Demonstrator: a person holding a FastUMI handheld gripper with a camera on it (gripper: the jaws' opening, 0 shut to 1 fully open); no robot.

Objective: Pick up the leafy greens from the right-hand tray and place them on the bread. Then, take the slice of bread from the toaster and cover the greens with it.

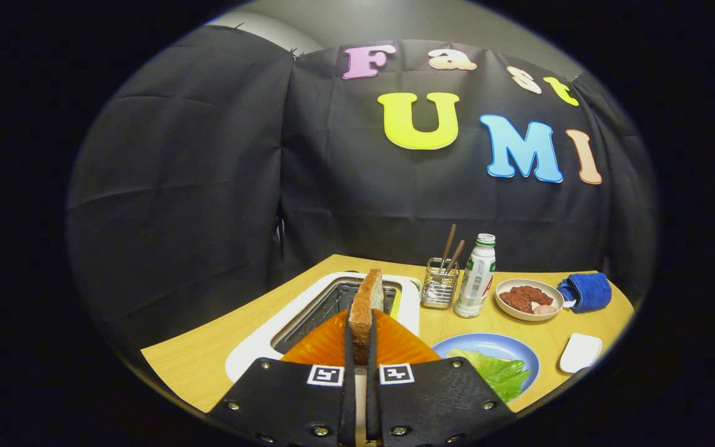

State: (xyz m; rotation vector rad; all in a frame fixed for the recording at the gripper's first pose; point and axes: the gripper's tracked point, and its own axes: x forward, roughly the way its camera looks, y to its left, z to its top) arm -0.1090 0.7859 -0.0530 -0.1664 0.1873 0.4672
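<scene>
Underneath, a wooden table (208,360), spread wide before the booth's dark cloth wall. On it, a white toaster (258,344) with an open slot and wire rack inside, just ahead of the gripper (360,329). Orange fingers (323,344) drawn close together, clamped on a slice of bread (367,298) standing upright on edge between them, over the toaster slot. To the right of the fingers, a blue plate (488,344) carrying the leafy greens (500,372); bread under the greens not discernible. Farther back and right, a folded blue cloth (587,290) at the table's far corner, touching or just beside a white bowl (528,299) with reddish-brown food. Left of the bowl, a white bottle (476,276) with a green-banded cap, upright. Just beside it, a wire holder (439,290) with two brown sticks leaning in it. Near the table's right edge, a small white tray (581,352), apart from the plate.
</scene>
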